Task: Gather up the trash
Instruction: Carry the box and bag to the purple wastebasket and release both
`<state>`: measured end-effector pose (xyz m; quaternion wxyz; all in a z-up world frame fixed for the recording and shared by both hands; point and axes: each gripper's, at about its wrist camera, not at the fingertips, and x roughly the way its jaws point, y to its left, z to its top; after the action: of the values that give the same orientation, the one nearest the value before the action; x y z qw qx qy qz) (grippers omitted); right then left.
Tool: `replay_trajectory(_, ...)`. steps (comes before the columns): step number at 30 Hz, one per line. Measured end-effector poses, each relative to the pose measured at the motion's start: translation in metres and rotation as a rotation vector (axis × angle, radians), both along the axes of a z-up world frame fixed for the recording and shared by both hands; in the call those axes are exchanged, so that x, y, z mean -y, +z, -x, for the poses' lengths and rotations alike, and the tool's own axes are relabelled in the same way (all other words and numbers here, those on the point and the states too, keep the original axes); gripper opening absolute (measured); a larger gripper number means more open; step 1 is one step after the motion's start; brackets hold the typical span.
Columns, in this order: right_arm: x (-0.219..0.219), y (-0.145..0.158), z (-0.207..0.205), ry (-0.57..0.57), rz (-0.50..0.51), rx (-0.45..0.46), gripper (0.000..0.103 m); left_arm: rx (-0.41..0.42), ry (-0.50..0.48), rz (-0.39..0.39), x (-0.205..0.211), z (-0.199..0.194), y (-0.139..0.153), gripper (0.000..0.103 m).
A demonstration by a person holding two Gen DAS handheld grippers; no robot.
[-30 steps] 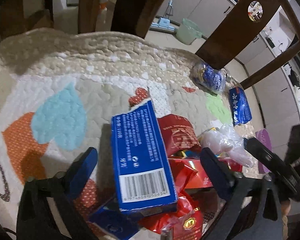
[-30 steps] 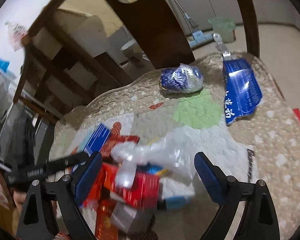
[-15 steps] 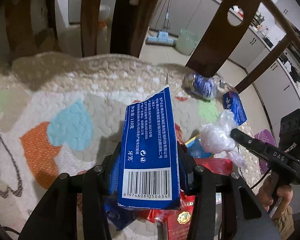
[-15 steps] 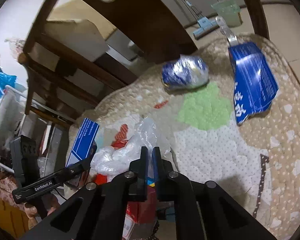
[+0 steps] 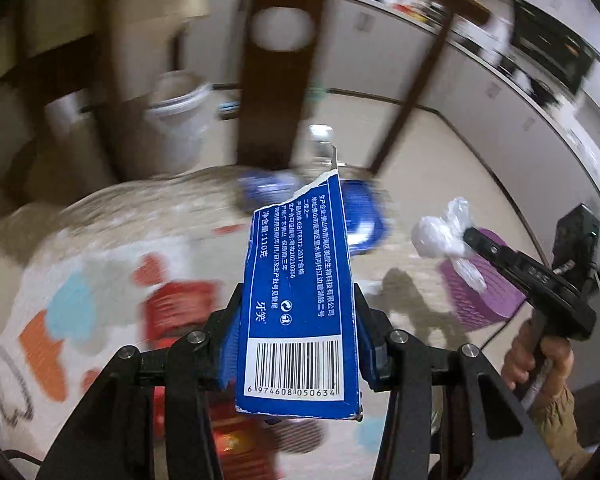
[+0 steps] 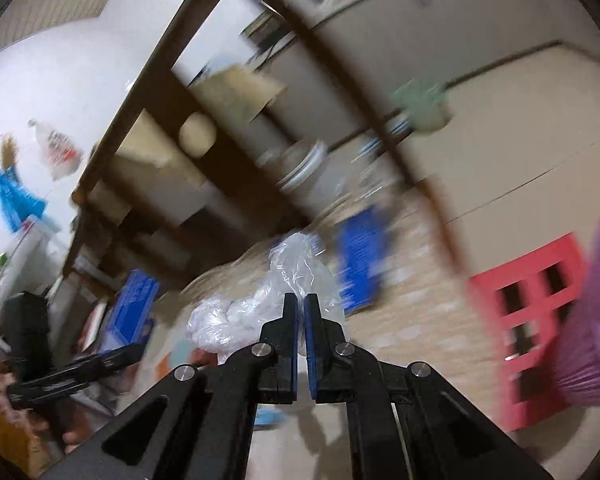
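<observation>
**Both grippers lifted, each clamped on a piece of trash**

On the far left of the left wrist view lies the quilted cream cover (image 5: 112, 216) with orange, pale blue and red heart patches, spread over the surface below; what carries it cannot be told. A blurred red packet (image 5: 180, 308) rests on it, left of centre, with more red wrapping lower down near the camera.

In the middle, the left gripper (image 5: 296, 344) is closed on the long blue cardboard box with white print and a barcode (image 5: 300, 300). Its blue pads press the box's two long sides. The box stands nearly upright, torn end pointing away, held clear above the cover. Behind it rises a dark wooden chair back with a round hole (image 5: 280, 80), and on the far part of the cover lie blurred blue wrappers (image 5: 364, 216).

To the right, the right gripper (image 5: 470, 236) is shut on a crumpled clear plastic bag (image 5: 440, 236), which hangs in the air above the floor, just this side of a purple ribbed basket (image 5: 480, 296). In the right wrist view the same gripper (image 6: 301, 308) has its pads almost meeting, pinching the bag (image 6: 268, 300), which bunches out to the left. A red lattice stool (image 6: 532, 312) and the purple basket (image 6: 596, 320) stand at the right edge.
</observation>
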<state>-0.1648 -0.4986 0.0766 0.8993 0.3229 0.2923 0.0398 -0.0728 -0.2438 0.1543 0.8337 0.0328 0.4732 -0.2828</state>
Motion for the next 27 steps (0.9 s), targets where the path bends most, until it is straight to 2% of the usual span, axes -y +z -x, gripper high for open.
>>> replay_trajectory(4,0.071,-0.008,0.04,-0.221,0.048,-0.025,0.004,-0.023,-0.141,0.027,0.08,0.009,-0.005,0.046)
replay_trajectory(10,0.151,-0.022,0.09,-0.446,0.056,-0.097,0.004,-0.067,-0.33,0.059,0.198,0.03,-0.023,0.046)
replay_trajectory(17,0.205,-0.035,0.13,-0.586,0.055,-0.178,0.004,-0.106,-0.462,0.052,0.308,0.042,-0.059,0.047)
replay_trajectory(21,0.214,-0.043,0.134,-0.621,0.044,-0.225,0.007,-0.113,-0.482,0.028,0.337,0.044,-0.075,0.05)
replay_trajectory(23,0.22,-0.046,0.133,-0.632,0.033,-0.246,0.011,-0.126,-0.484,0.023,0.341,0.043,-0.08,0.056)
replay_trajectory(25,0.221,-0.045,0.133,-0.636,0.025,-0.244,0.031,-0.131,-0.476,0.028,0.342,0.045,-0.079,0.061)
replay_trajectory(27,0.219,-0.042,0.136,-0.647,0.045,-0.236,0.042,-0.126,-0.463,0.028,0.341,0.043,-0.079,0.062)
